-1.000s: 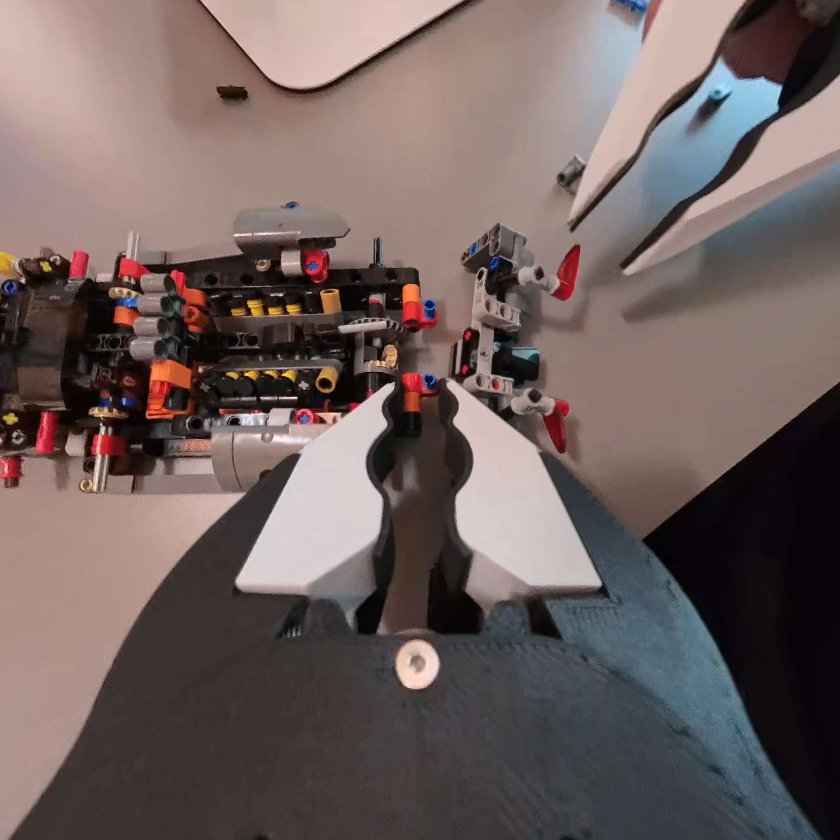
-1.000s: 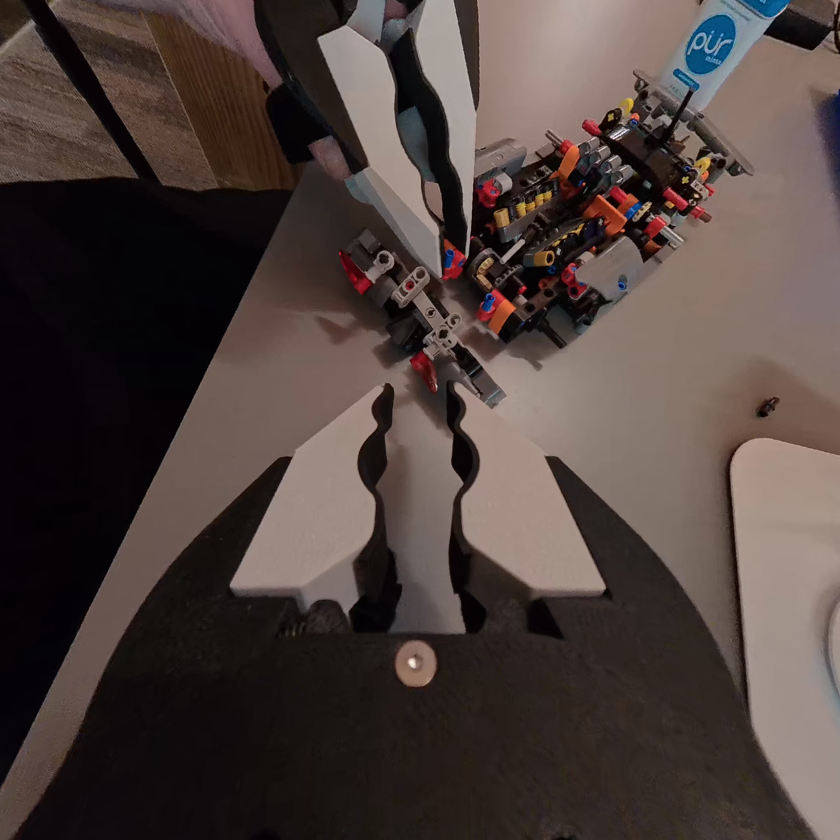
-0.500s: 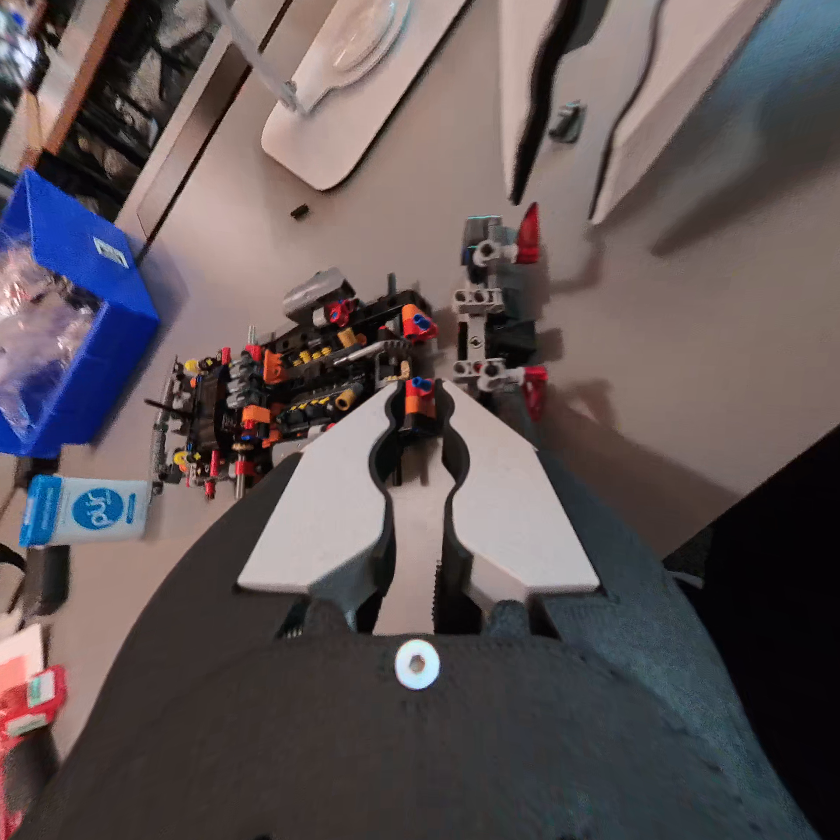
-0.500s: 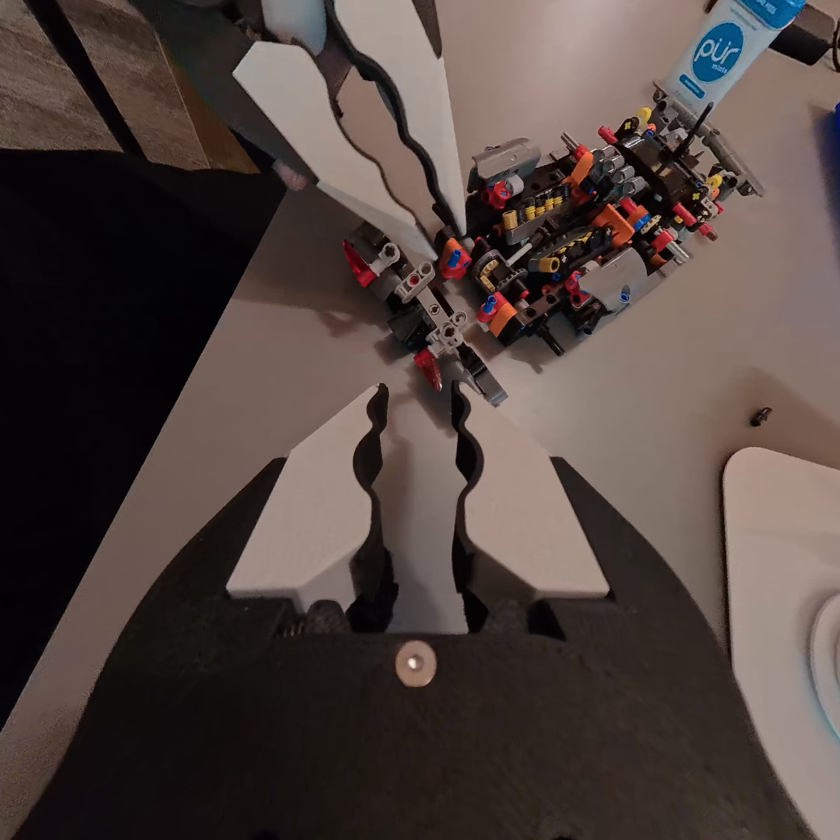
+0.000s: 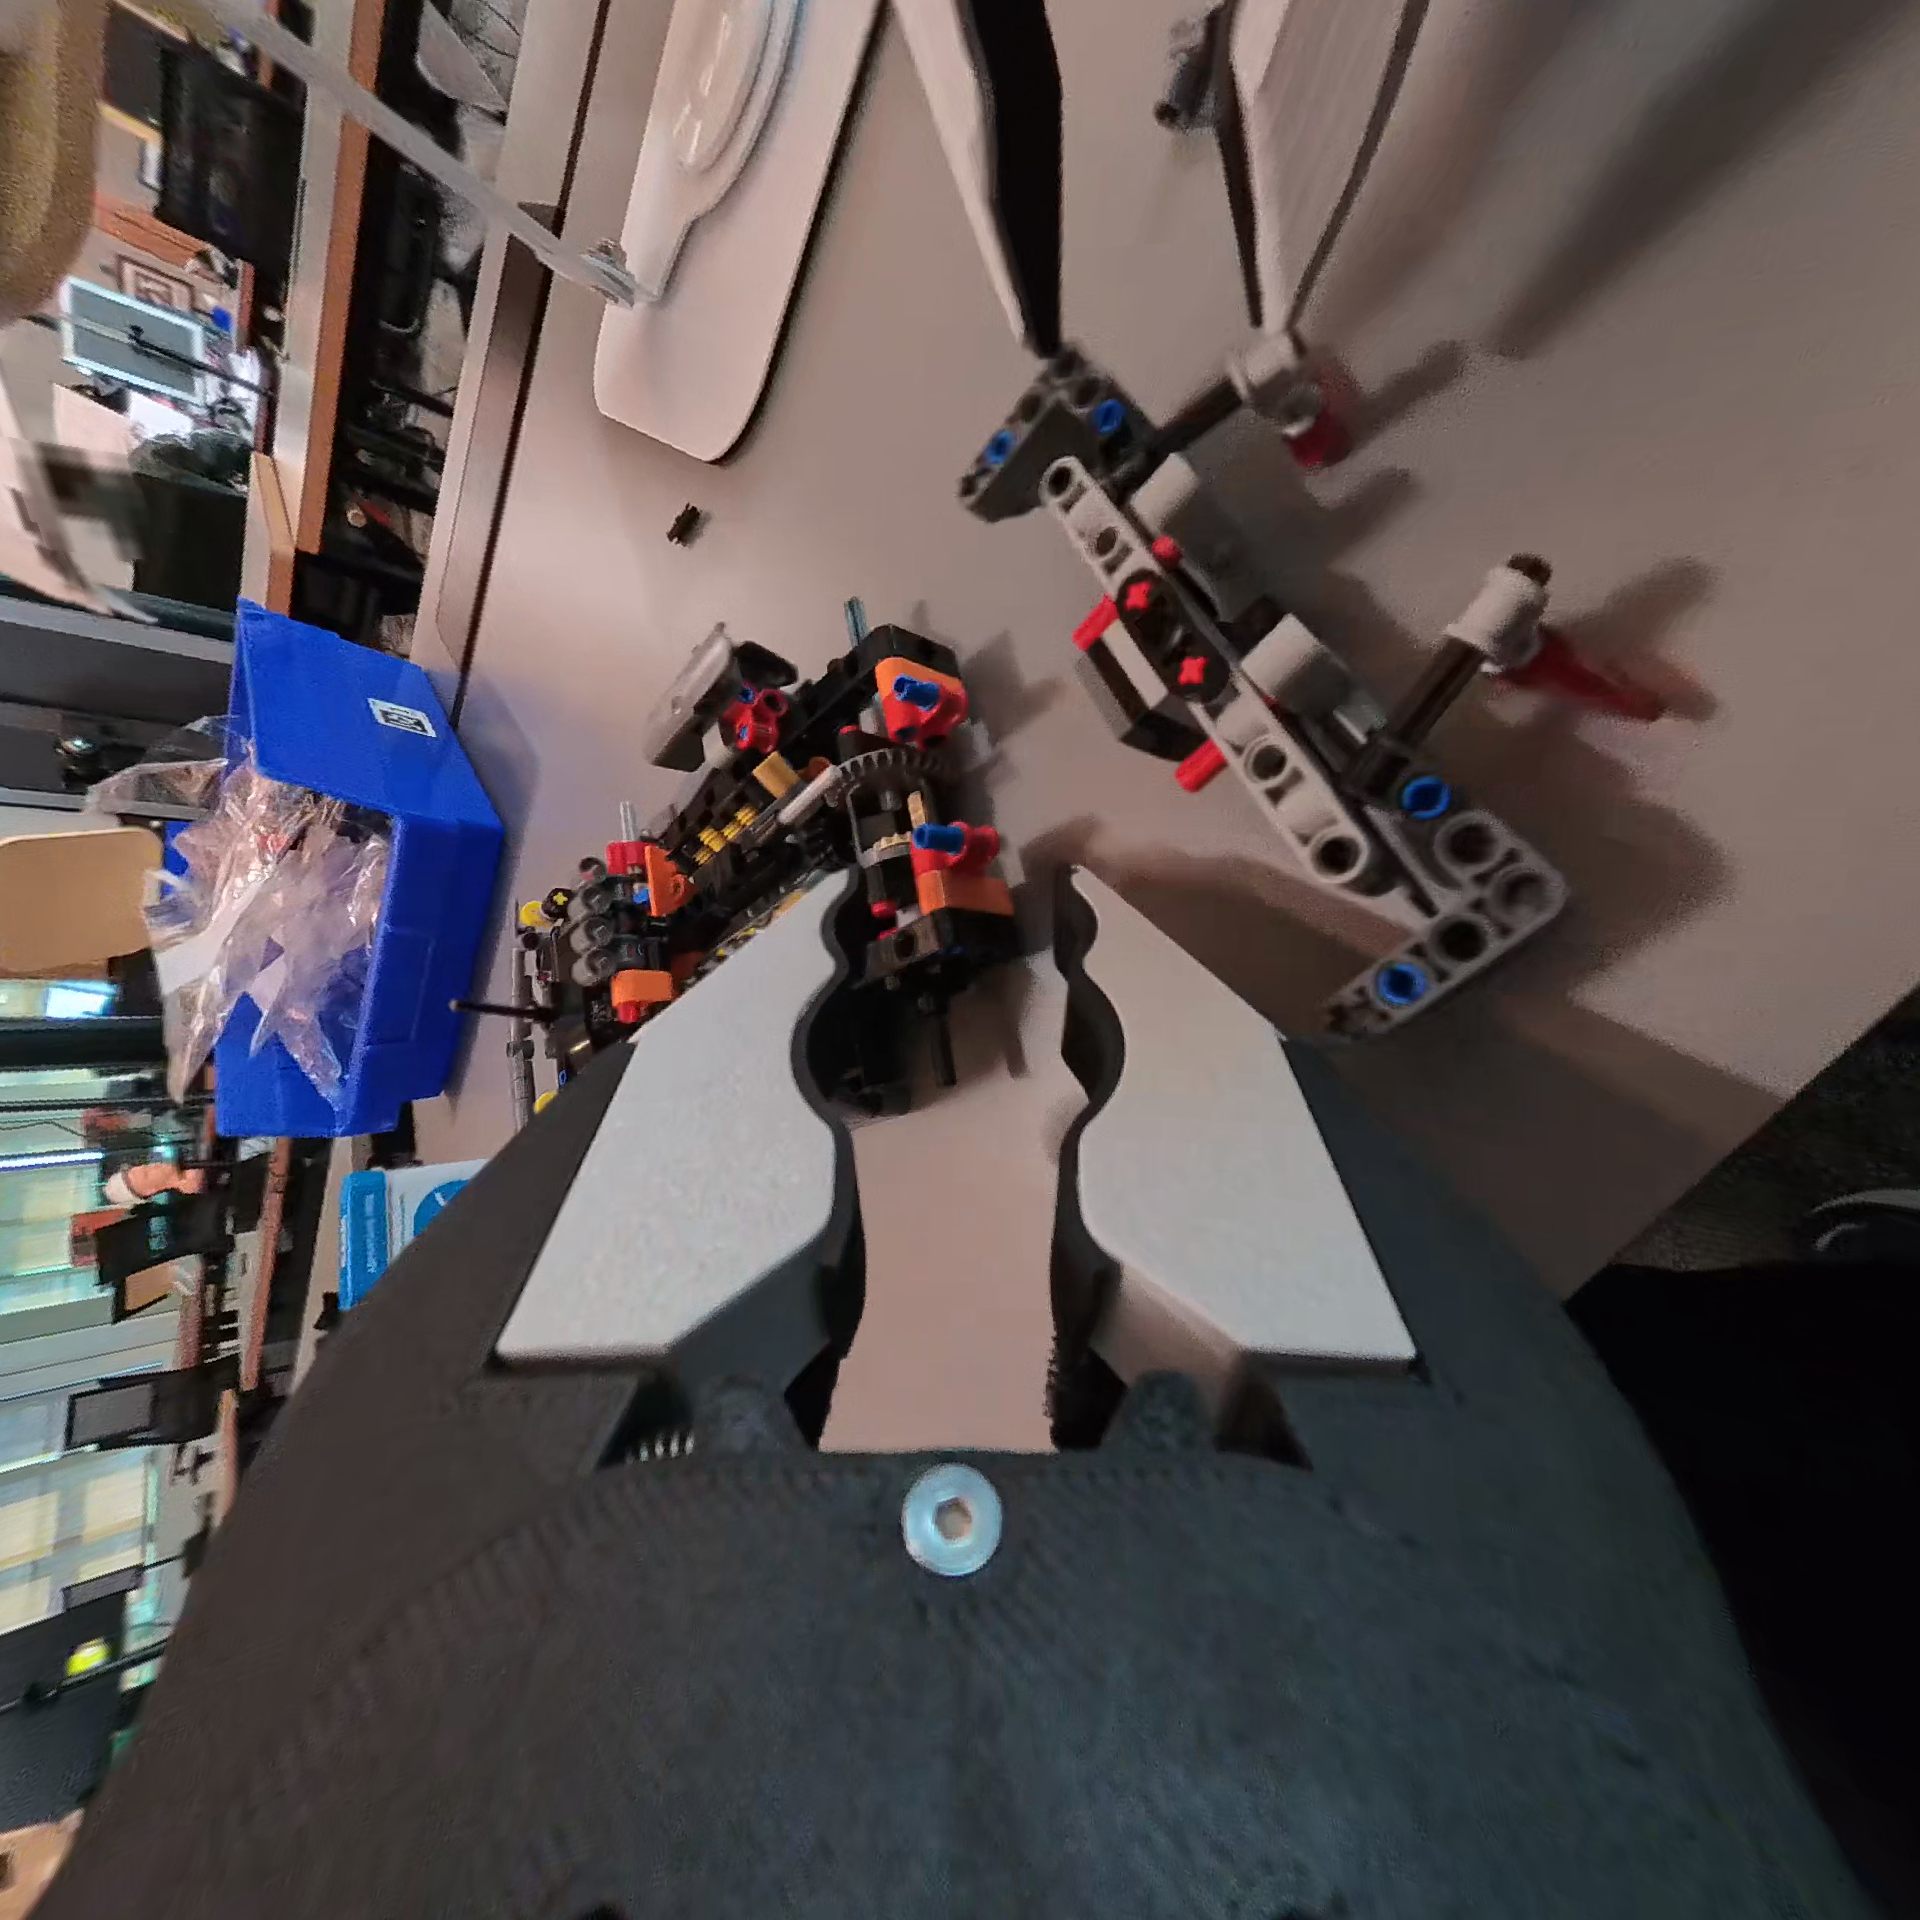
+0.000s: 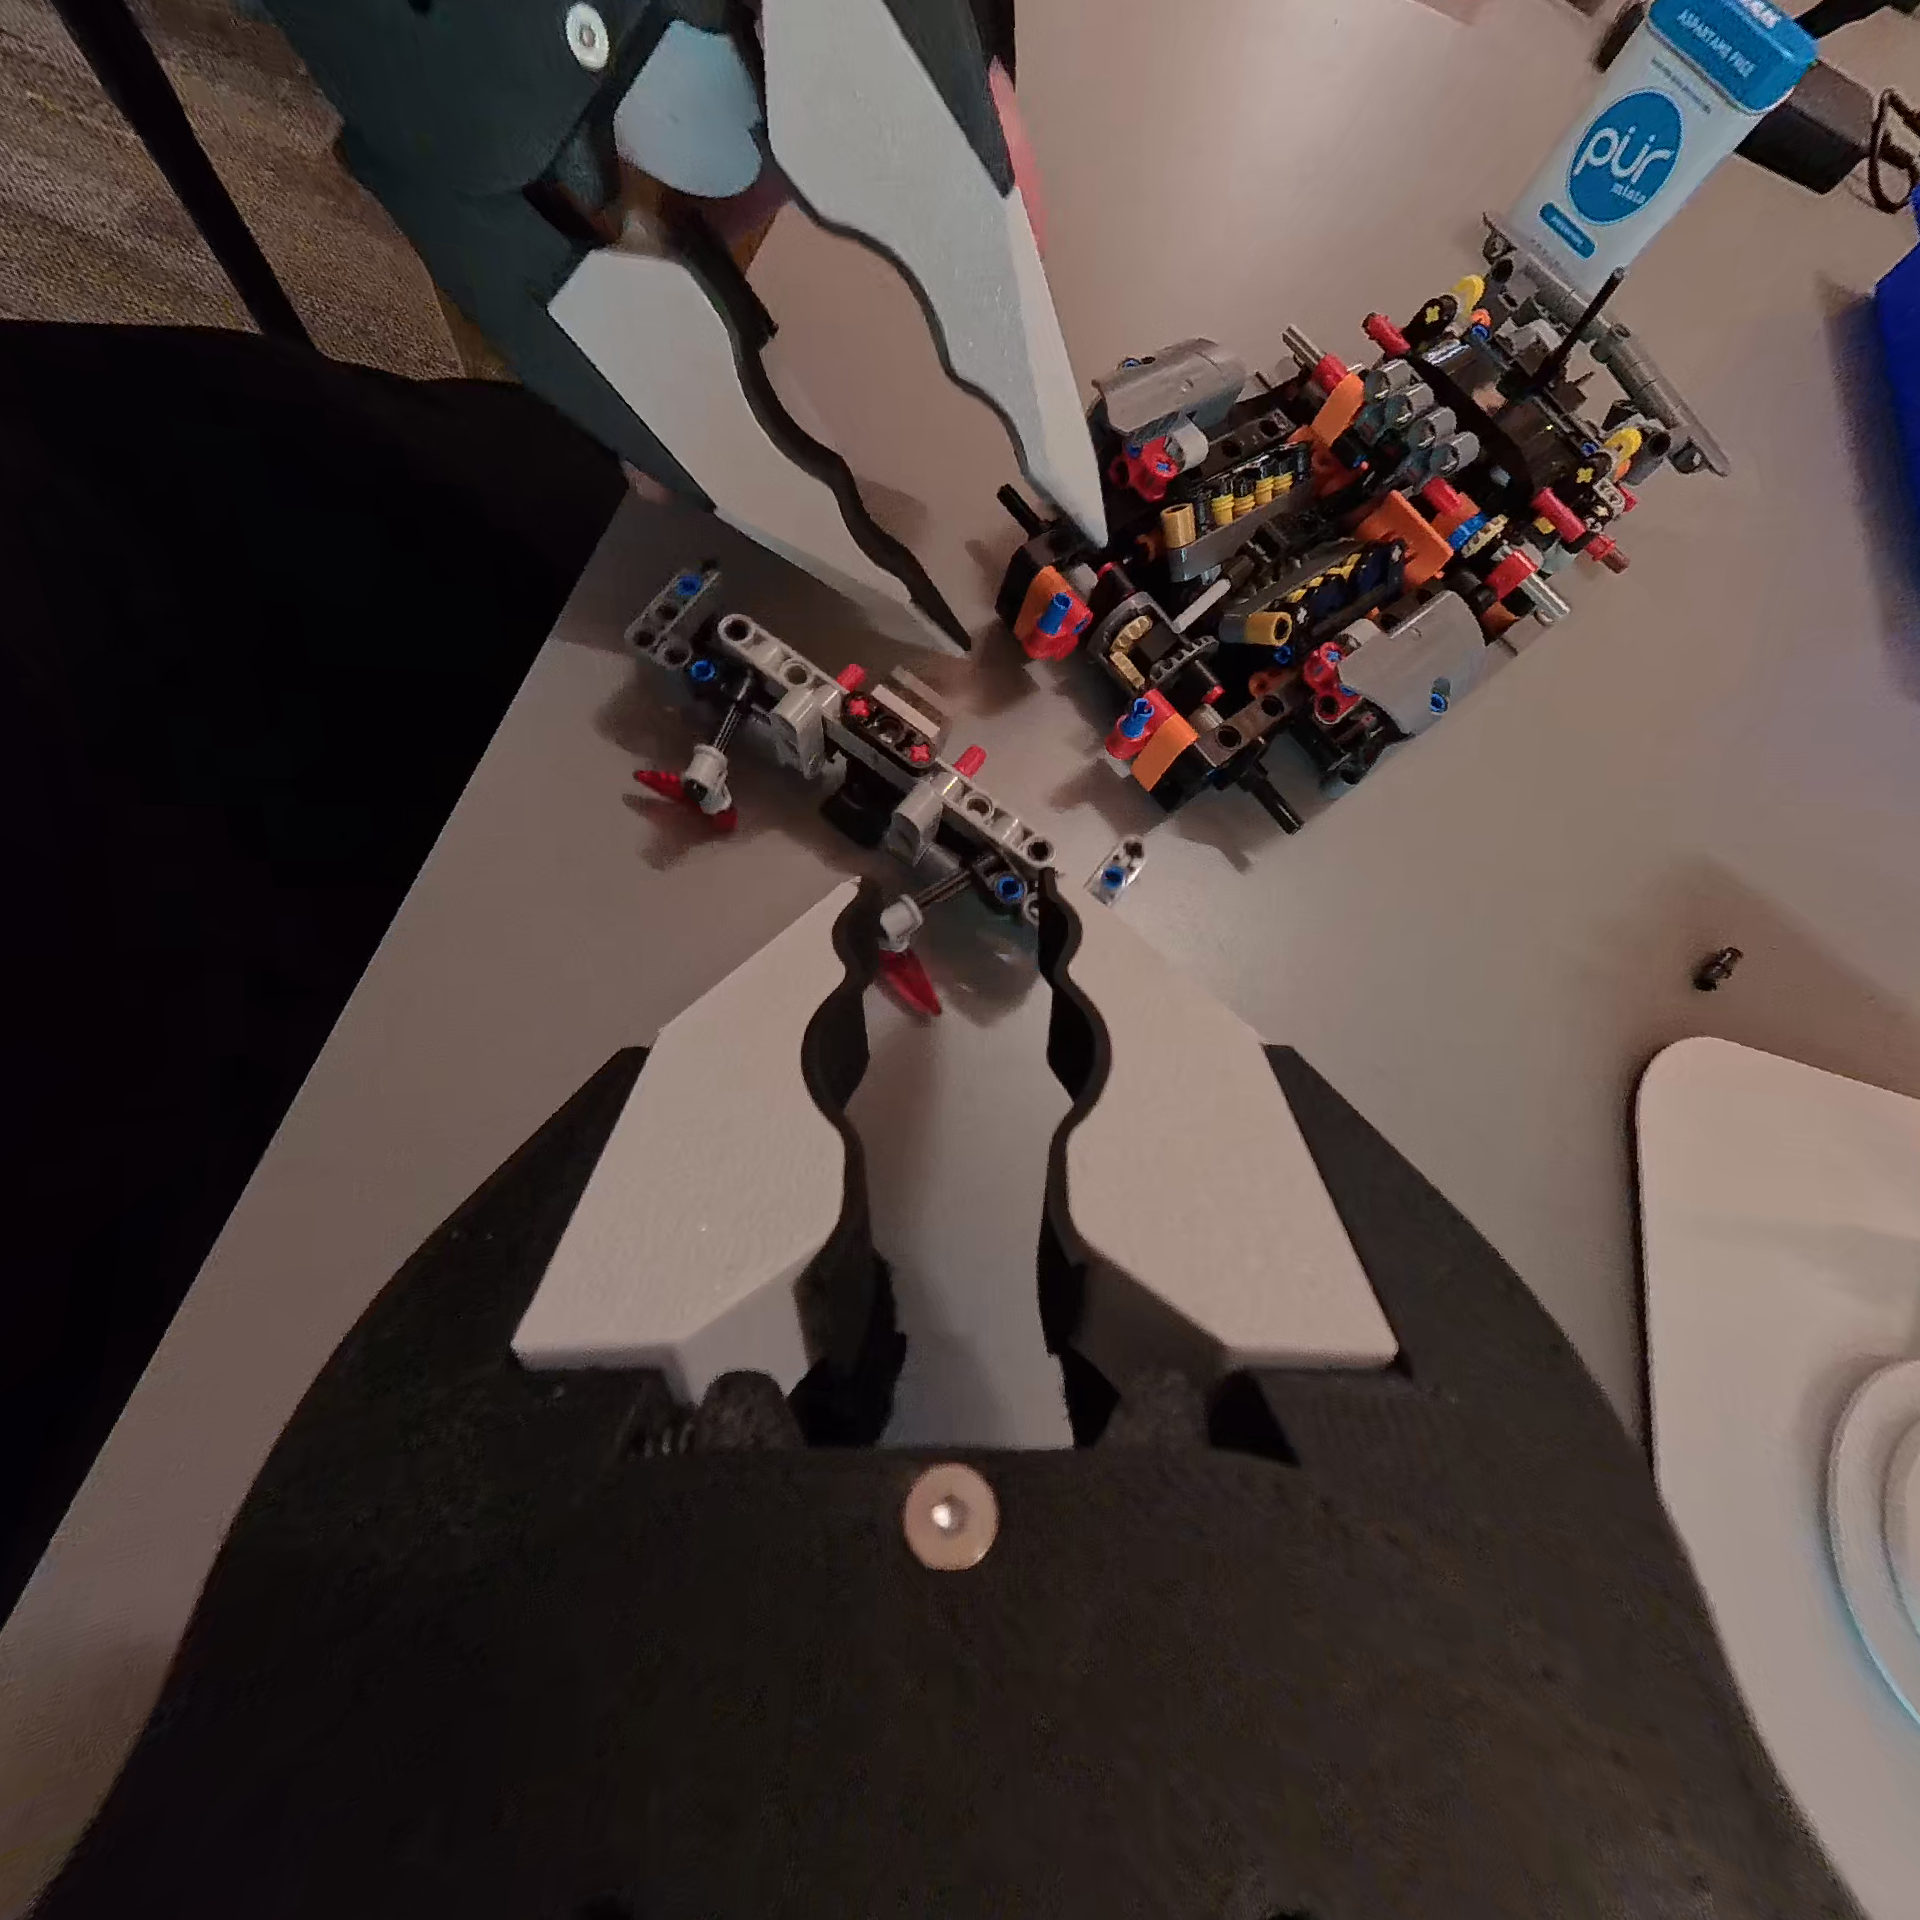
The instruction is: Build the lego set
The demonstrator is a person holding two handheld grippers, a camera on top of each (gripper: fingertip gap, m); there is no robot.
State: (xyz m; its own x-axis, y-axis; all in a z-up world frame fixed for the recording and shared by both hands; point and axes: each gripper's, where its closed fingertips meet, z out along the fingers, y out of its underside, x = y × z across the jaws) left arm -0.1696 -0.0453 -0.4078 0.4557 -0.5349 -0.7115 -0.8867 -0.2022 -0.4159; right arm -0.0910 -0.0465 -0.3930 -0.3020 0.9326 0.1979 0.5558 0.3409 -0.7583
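Observation:
The large multicoloured Lego chassis [image 6: 1330, 561] lies on the grey table; it also shows in the left wrist view [image 5: 748, 862]. My left gripper [image 5: 956, 883] is open, with the chassis's orange and black end between its fingers, the right finger apart from it. It also shows in the right wrist view [image 6: 1023, 587]. A long grey sub-assembly [image 6: 852, 738] with red spikes lies near the table edge, also in the left wrist view [image 5: 1247, 707]. My right gripper [image 6: 951, 883] is open, its fingertips at the sub-assembly's near end around a red spike [image 6: 909, 977].
A small loose grey piece with a blue pin [image 6: 1117, 868] lies beside the sub-assembly. A black pin [image 6: 1714, 966] lies to the right. A white mat [image 6: 1766, 1247] holds a plate. A blue bin [image 5: 353, 883] and a mints tin [image 6: 1652, 135] stand behind the chassis. The table edge [image 6: 416, 883] runs along the left. From either gripper's tips it is about 20 centimeters to the black pin [image 6: 1714, 966]. Look for it in the left wrist view [image 5: 684, 518] too.
My left gripper has opened wider around the chassis's end. The sub-assembly has turned over and shifted away from the chassis. My right gripper has closed in on its near end.

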